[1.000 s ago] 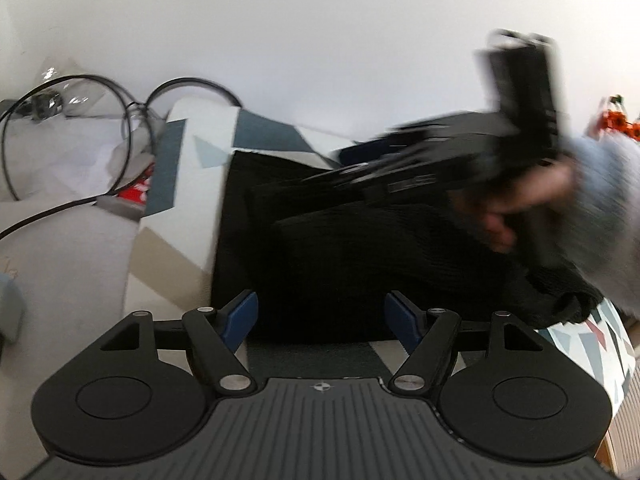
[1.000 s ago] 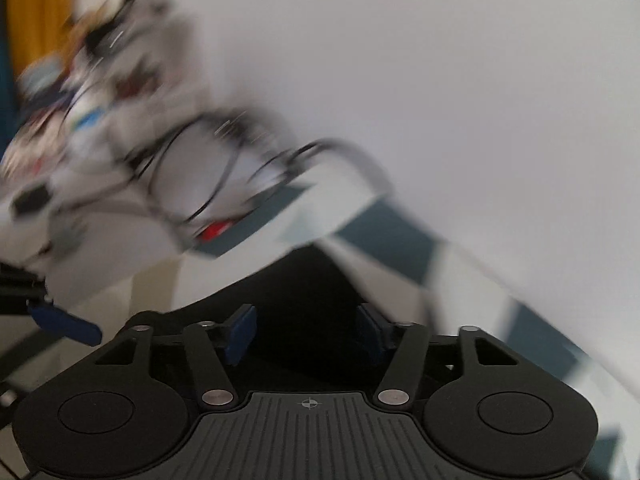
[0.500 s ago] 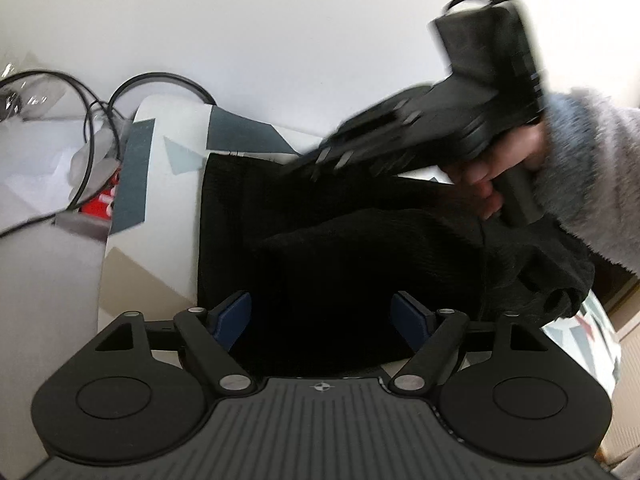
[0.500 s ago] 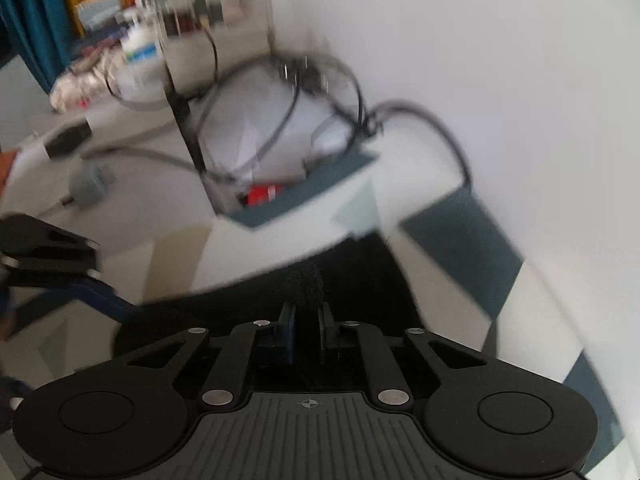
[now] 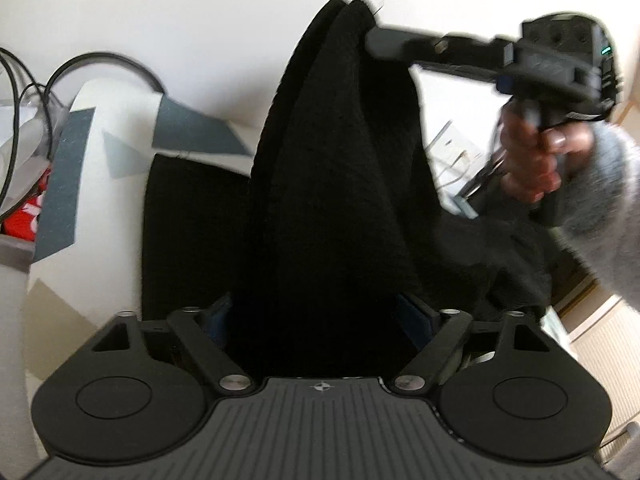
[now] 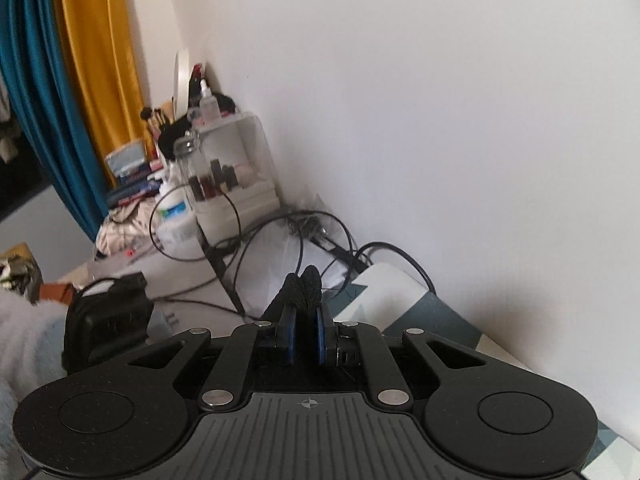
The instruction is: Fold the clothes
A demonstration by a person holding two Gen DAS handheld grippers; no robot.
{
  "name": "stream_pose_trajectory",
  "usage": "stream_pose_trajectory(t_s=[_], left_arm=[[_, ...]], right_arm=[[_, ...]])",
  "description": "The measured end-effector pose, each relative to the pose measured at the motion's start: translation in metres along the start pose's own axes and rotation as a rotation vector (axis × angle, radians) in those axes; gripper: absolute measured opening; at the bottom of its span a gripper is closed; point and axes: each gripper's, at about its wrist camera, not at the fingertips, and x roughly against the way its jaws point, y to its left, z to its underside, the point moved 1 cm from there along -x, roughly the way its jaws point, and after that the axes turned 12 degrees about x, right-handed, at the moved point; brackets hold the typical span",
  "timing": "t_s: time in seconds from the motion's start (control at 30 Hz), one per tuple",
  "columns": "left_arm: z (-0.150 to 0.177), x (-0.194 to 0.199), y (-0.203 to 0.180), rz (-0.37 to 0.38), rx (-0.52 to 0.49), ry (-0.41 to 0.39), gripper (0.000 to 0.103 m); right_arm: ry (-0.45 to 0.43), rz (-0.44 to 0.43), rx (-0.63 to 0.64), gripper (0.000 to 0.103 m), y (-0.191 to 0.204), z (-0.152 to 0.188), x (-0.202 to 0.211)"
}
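White wall backs a bench [image 5: 60, 208] under a grey-and-white patterned cloth, with black cables [image 6: 280, 236] and a cluttered organiser [image 6: 228, 168] at its far end. The right gripper [image 6: 305, 336] has its fingers clamped on a fold of the black garment [image 5: 340, 168] and holds it raised in a tall peak, the lower part draping onto the bench. The left gripper [image 5: 320, 316] sits low with fingers apart, the garment hanging between them.
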Motion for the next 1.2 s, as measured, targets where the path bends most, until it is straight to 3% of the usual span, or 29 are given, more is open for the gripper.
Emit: stream_pose_trajectory(t_s=[0.03,0.1,0.17,0.33,0.47,0.6,0.63,0.67,0.73,0.77,0.87,1.03,1.1,1.2], left_arm=[[0.000,0.003,0.002,0.030,0.029,0.004,0.022],[0.001,0.012,0.004,0.068,0.094,0.009,0.019],[0.002,0.025,0.006,0.093,0.150,0.005,0.017],[-0.007,0.045,0.020,0.034,0.278,0.023,0.016],[-0.023,0.028,0.044,-0.126,0.301,0.063,0.016],[-0.029,0.011,0.050,-0.218,0.268,0.104,0.017],[-0.029,0.011,0.048,-0.229,0.262,0.106,0.017],[-0.030,0.013,0.046,-0.240,0.252,0.105,0.018],[-0.029,0.019,0.039,-0.271,0.207,0.088,0.023],[-0.028,0.022,0.035,-0.286,0.185,0.079,0.024],[-0.026,0.031,0.023,-0.332,0.118,0.054,0.030],[-0.019,0.044,-0.004,-0.398,-0.042,0.013,0.051],[-0.010,0.047,-0.023,-0.411,-0.162,-0.001,0.053],[0.003,0.042,-0.046,-0.423,-0.305,0.013,0.056]], right_arm=[[0.013,0.006,0.009,0.009,0.000,0.000,-0.007],[0.039,0.019,0.027,0.009,-0.001,0.001,-0.021],[0.065,0.031,0.044,0.009,-0.001,0.001,-0.034],[0.130,0.062,0.089,0.009,-0.003,0.002,-0.069],[0.229,0.126,0.090,0.009,-0.008,0.017,-0.117],[0.277,0.234,0.060,0.010,-0.011,0.038,-0.151],[0.267,0.267,0.053,0.013,-0.010,0.042,-0.152],[0.254,0.305,0.043,0.025,-0.008,0.044,-0.150],[0.217,0.383,-0.015,0.049,-0.009,0.047,-0.132],[0.180,0.417,-0.069,0.051,-0.011,0.050,-0.117],[-0.006,0.492,-0.313,0.050,-0.019,0.068,-0.046],[-0.337,0.678,-0.727,0.048,0.001,0.141,0.114],[-0.398,0.826,-0.805,0.048,0.032,0.176,0.173],[-0.424,1.030,-0.945,0.048,0.081,0.224,0.227]])
